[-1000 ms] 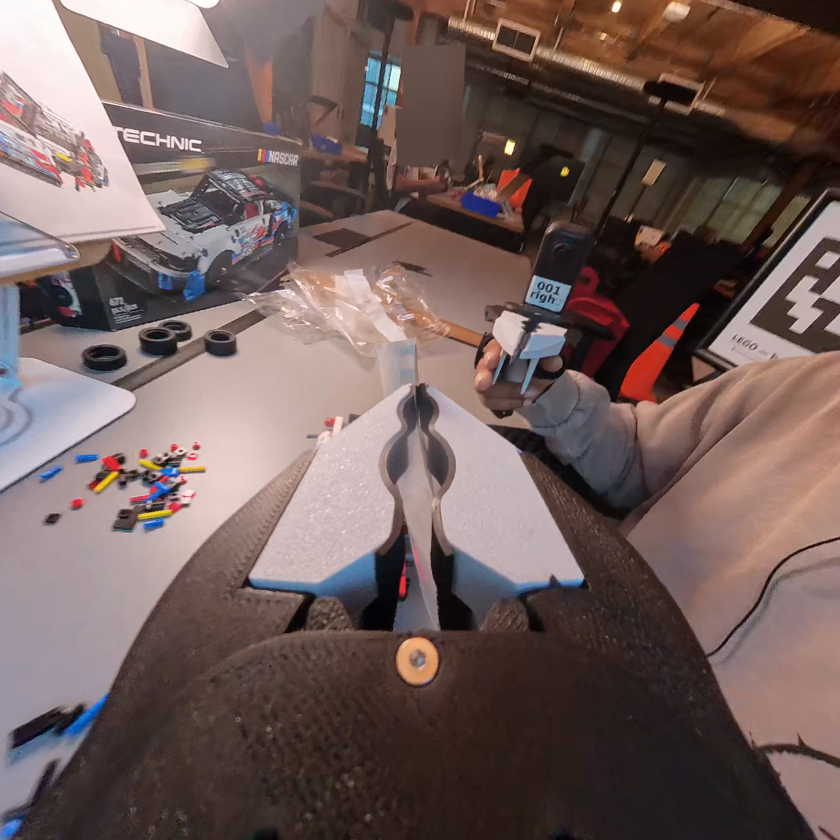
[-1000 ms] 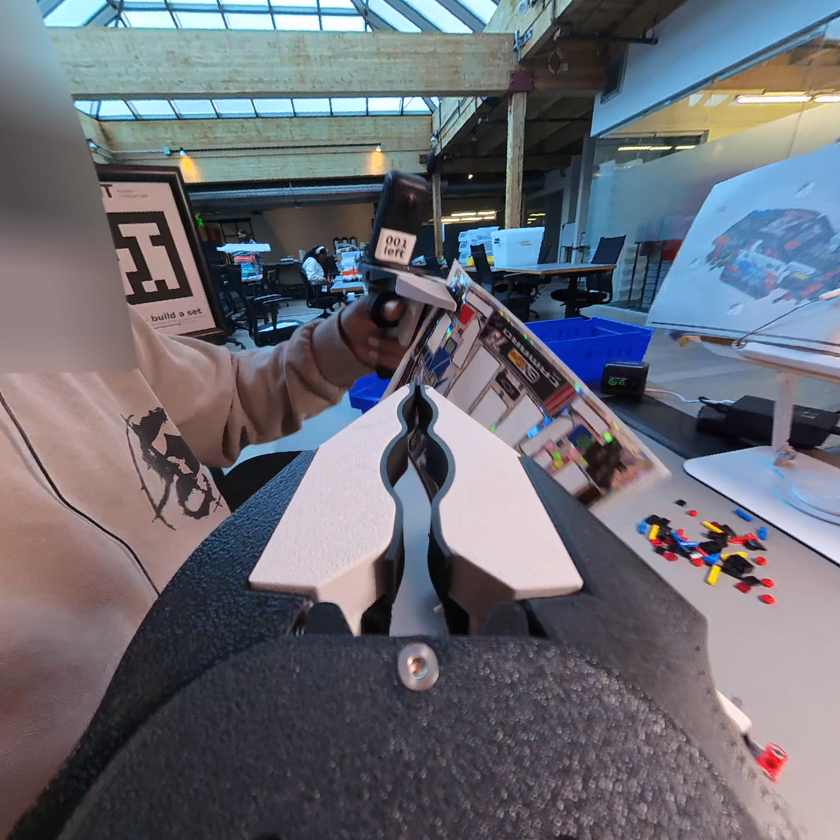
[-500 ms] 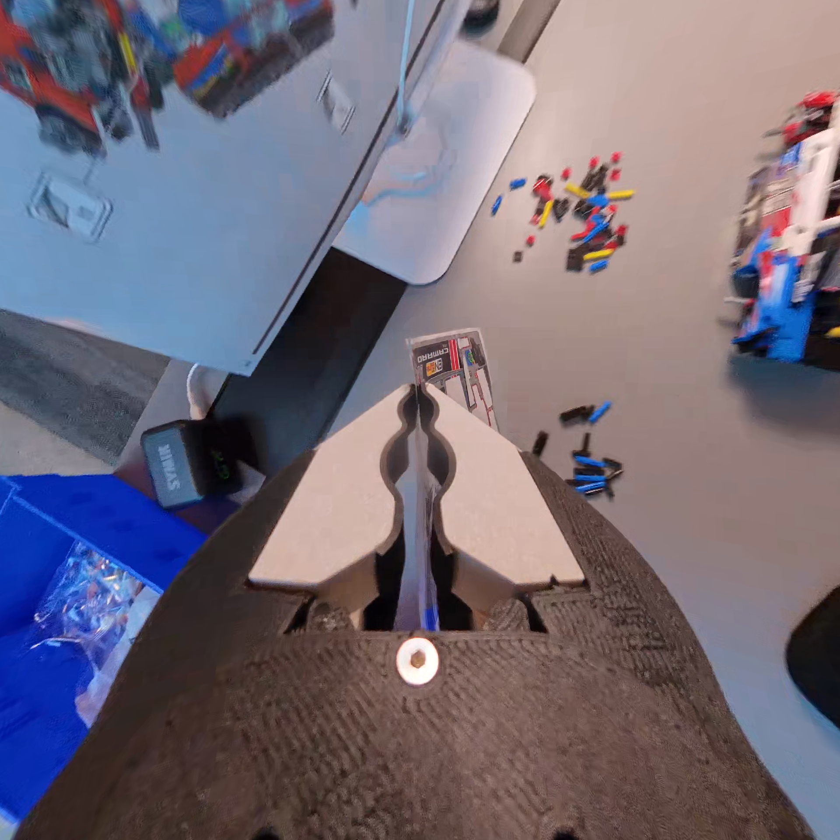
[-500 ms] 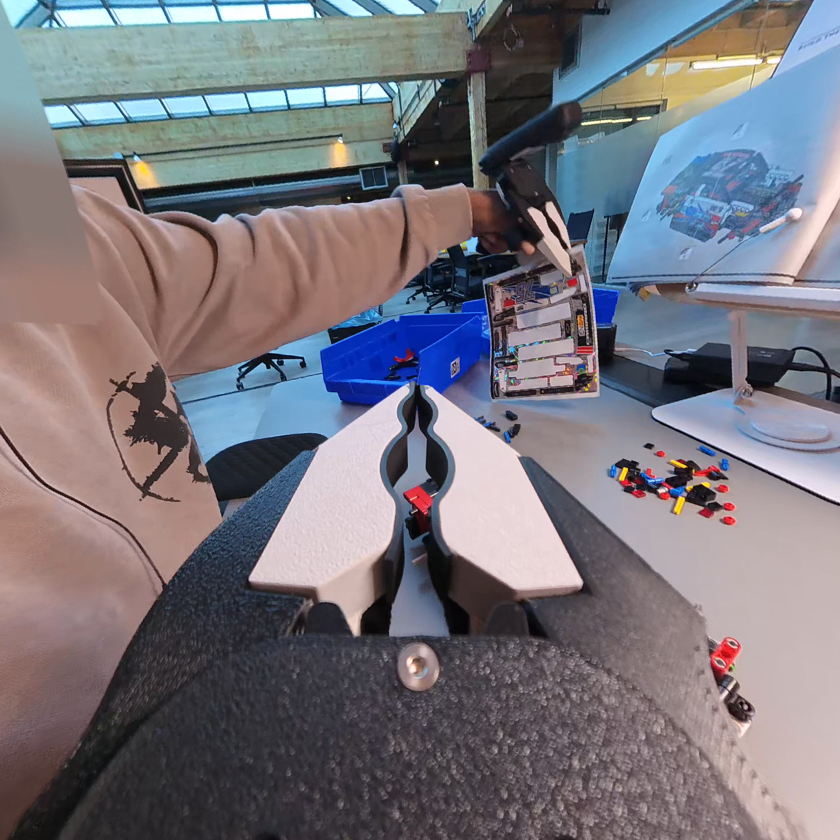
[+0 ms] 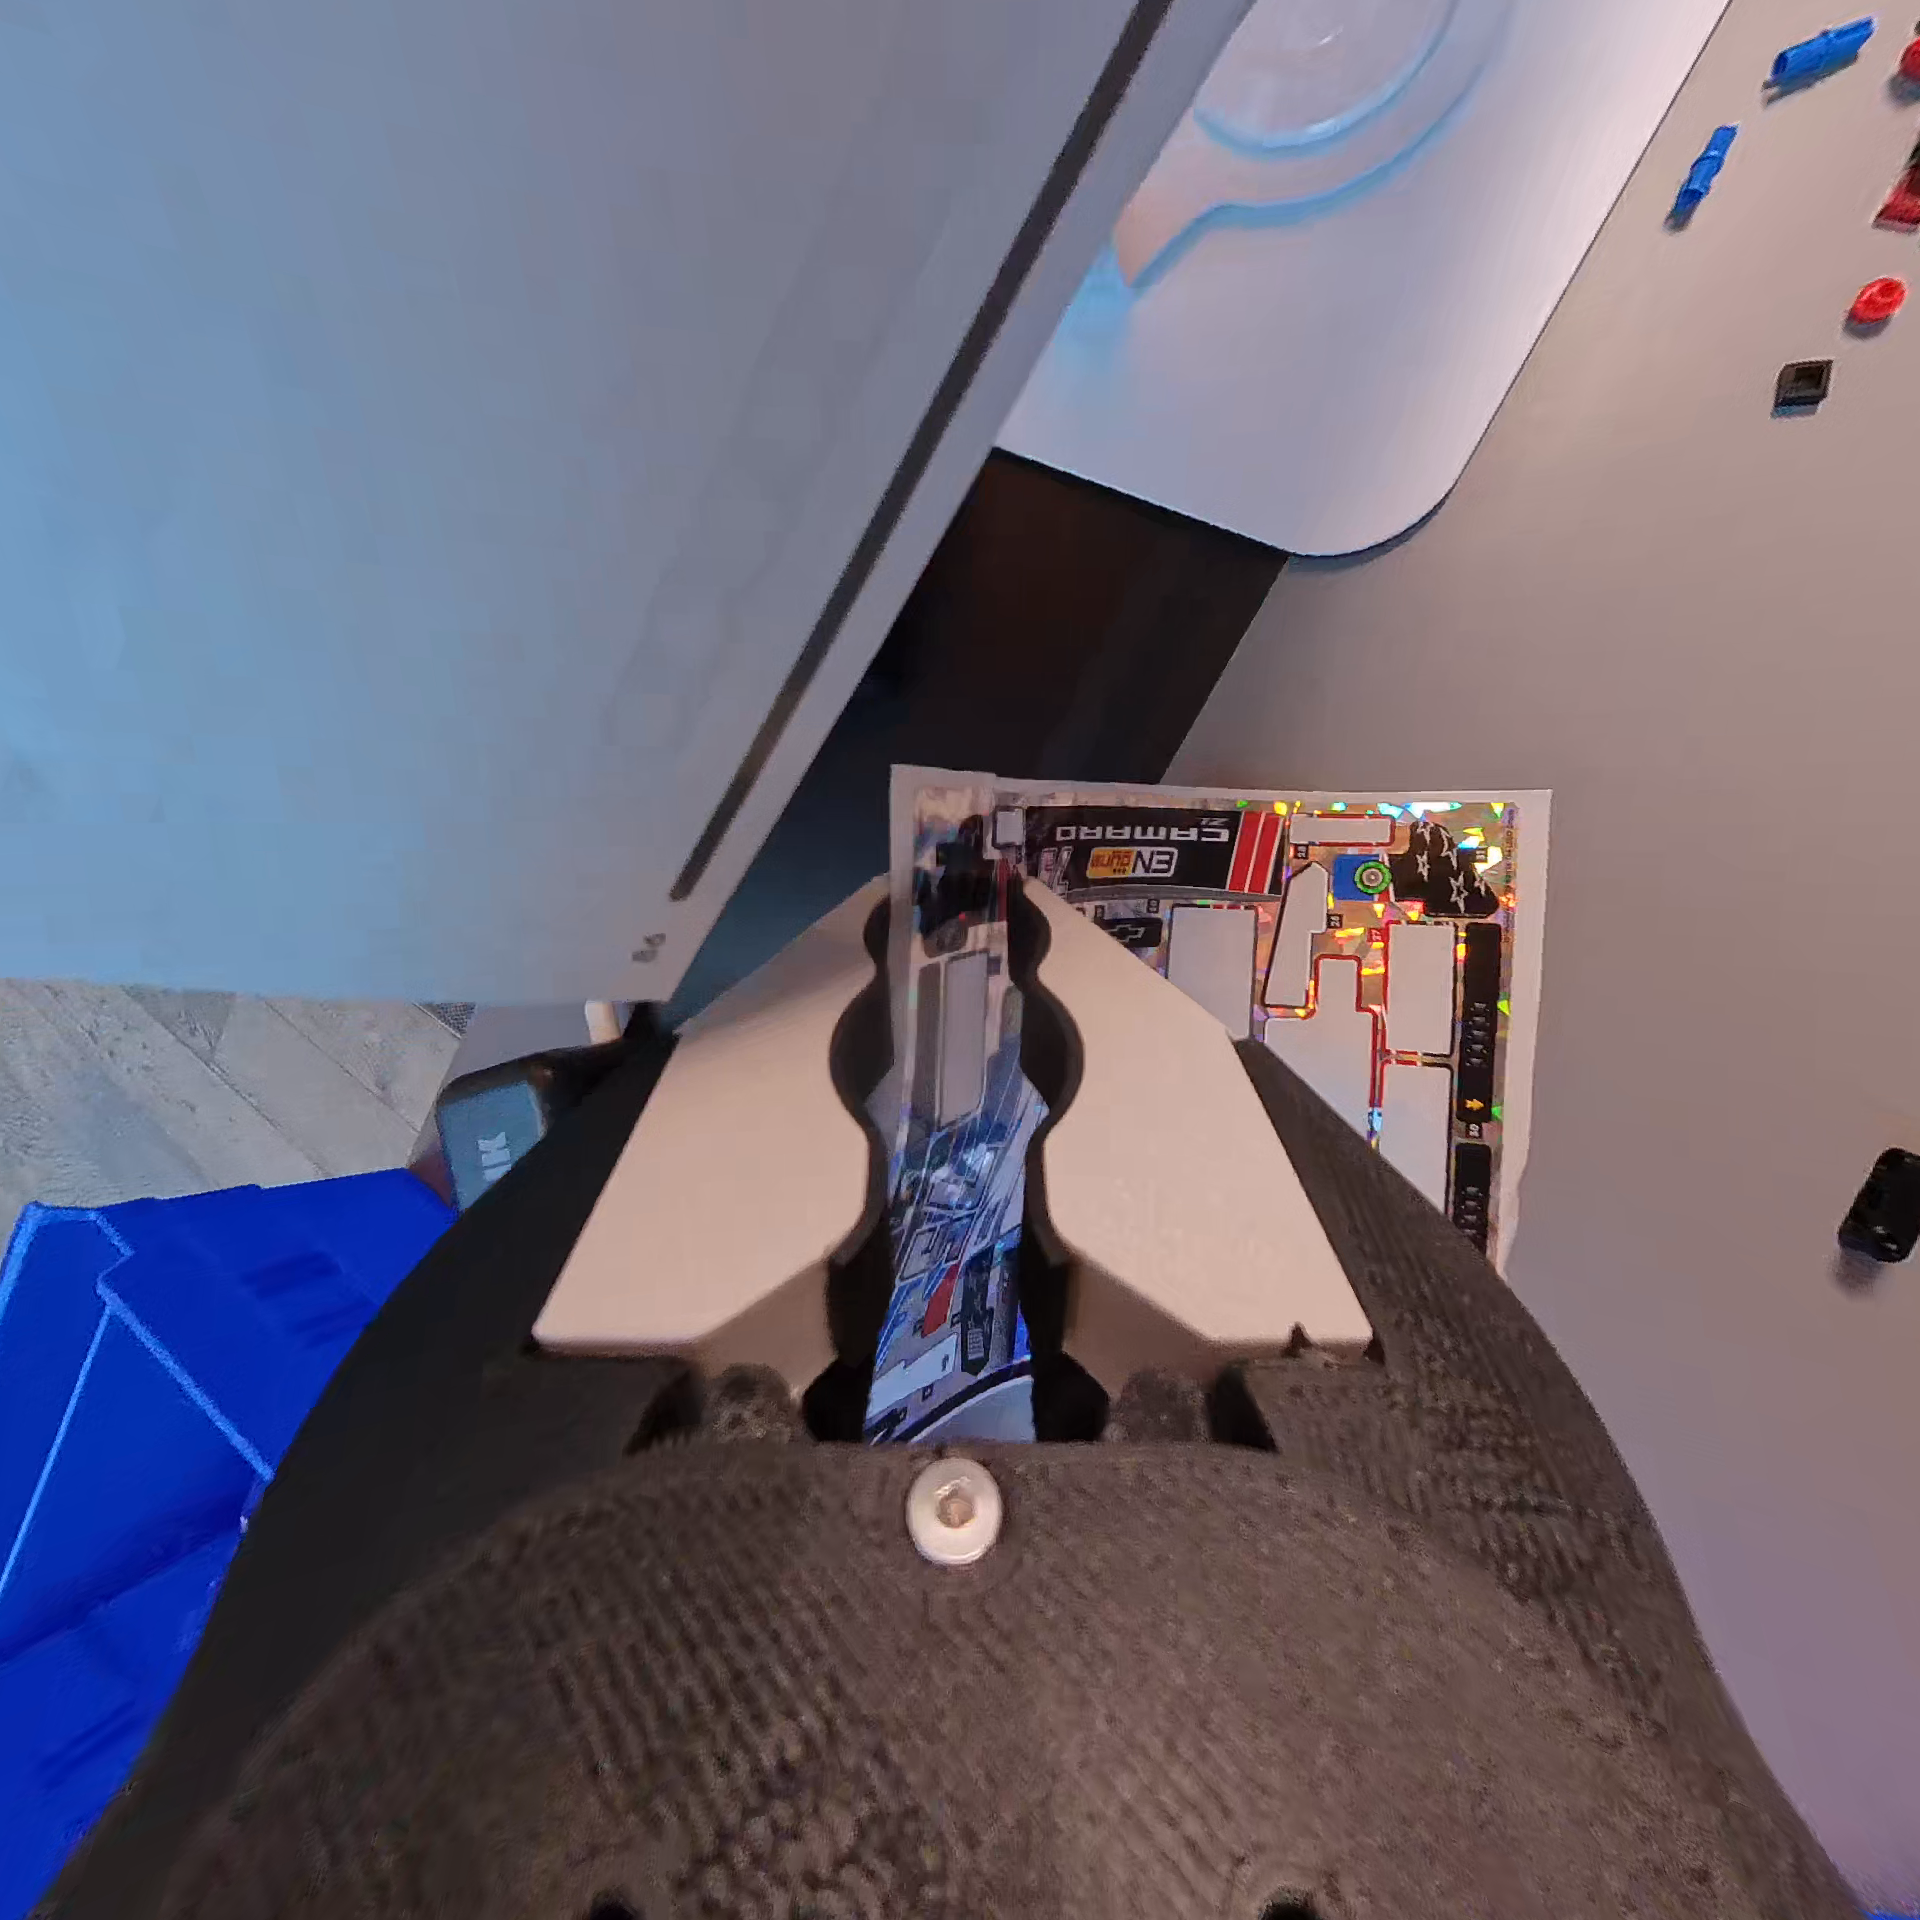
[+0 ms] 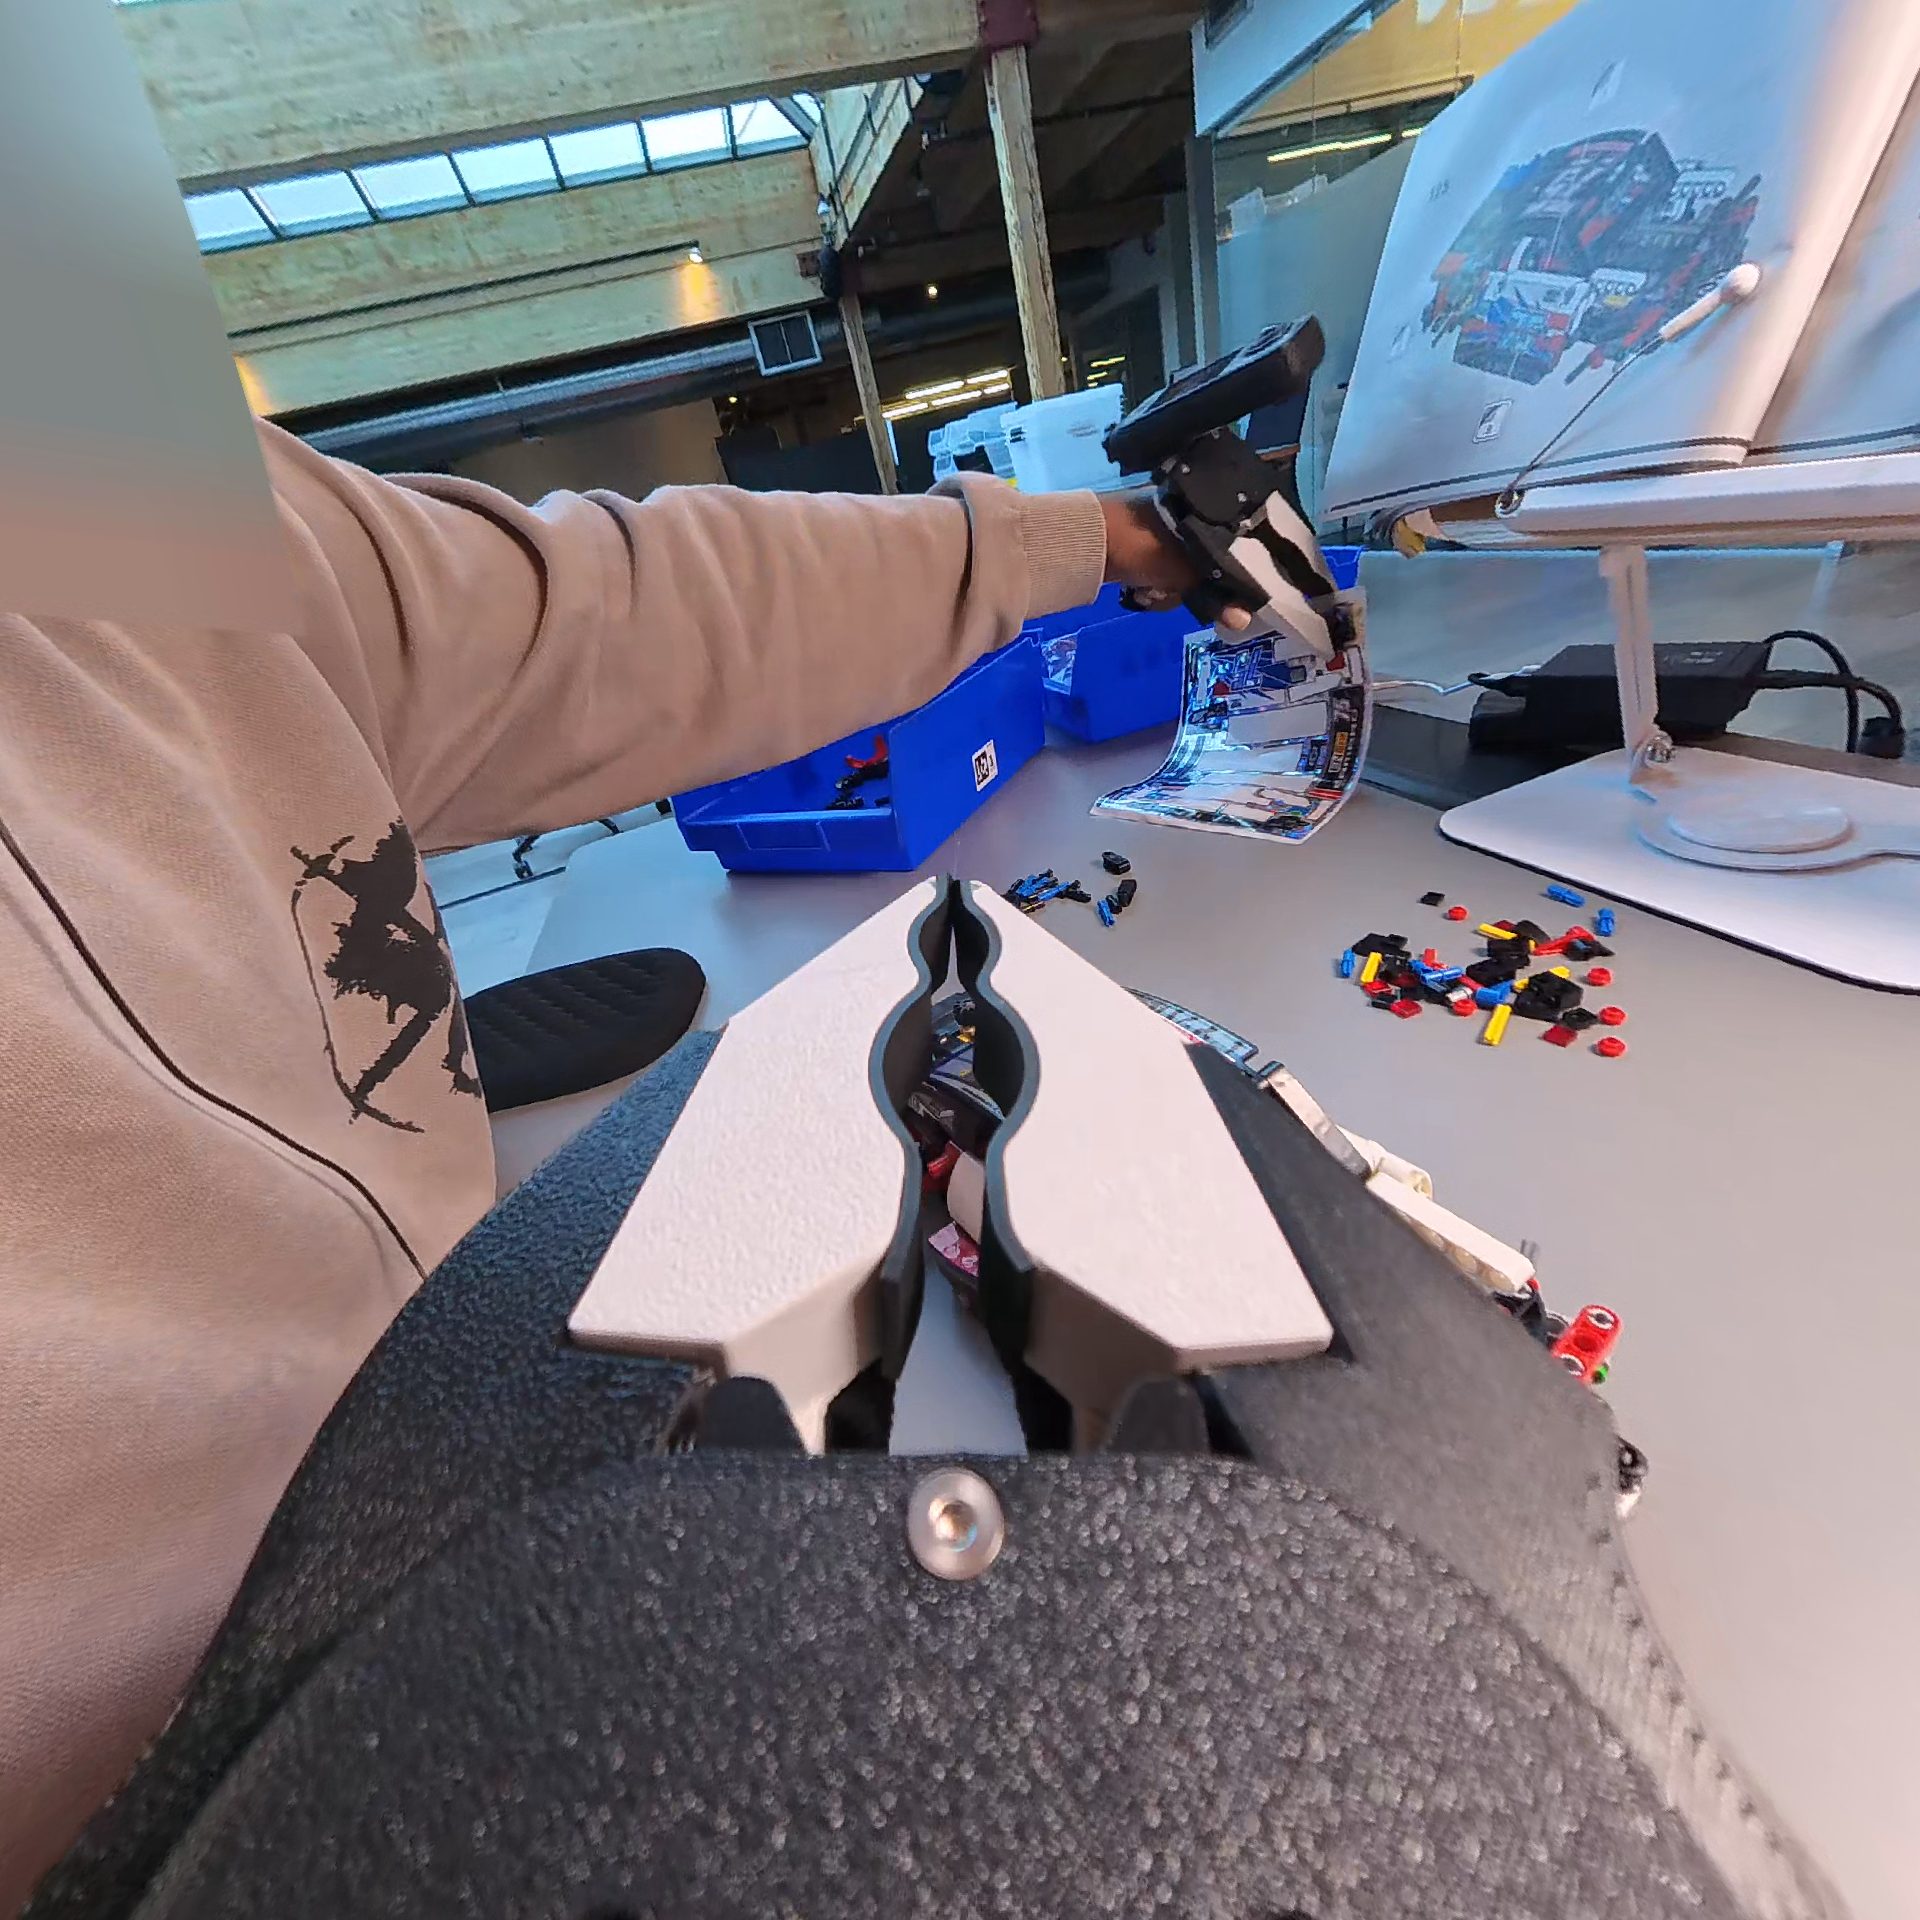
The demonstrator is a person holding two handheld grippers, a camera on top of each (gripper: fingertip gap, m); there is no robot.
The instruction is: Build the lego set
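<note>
My left gripper [image 5: 997, 894] is shut on one edge of a shiny sticker sheet [image 5: 1371, 987]. The sheet's far end lies curled on the grey table beside the stand. The right wrist view shows the same left gripper [image 6: 1335, 623] pointing down, with the sticker sheet [image 6: 1247, 748] bent against the table. My right gripper [image 6: 948, 894] is shut with nothing between its tips. It hovers over the partly built Lego car [image 6: 1403, 1216], which is mostly hidden under it. A pile of small loose pieces [image 6: 1486, 977] lies to the right.
An instruction booklet [image 6: 1610, 260] rests on a white stand, whose base [image 6: 1714, 842] is on the table at the right. Blue bins [image 6: 862, 790] sit at the table's far edge. A few blue and black pins [image 6: 1081, 891] lie ahead. A black power adapter [image 6: 1621, 696] is behind the stand. Across from one pair of fingers to the other is roughly 50 cm.
My left gripper swung the sticker sheet away from the right gripper and lowered it to the table by the stand. My right gripper dropped lower, over the car.
</note>
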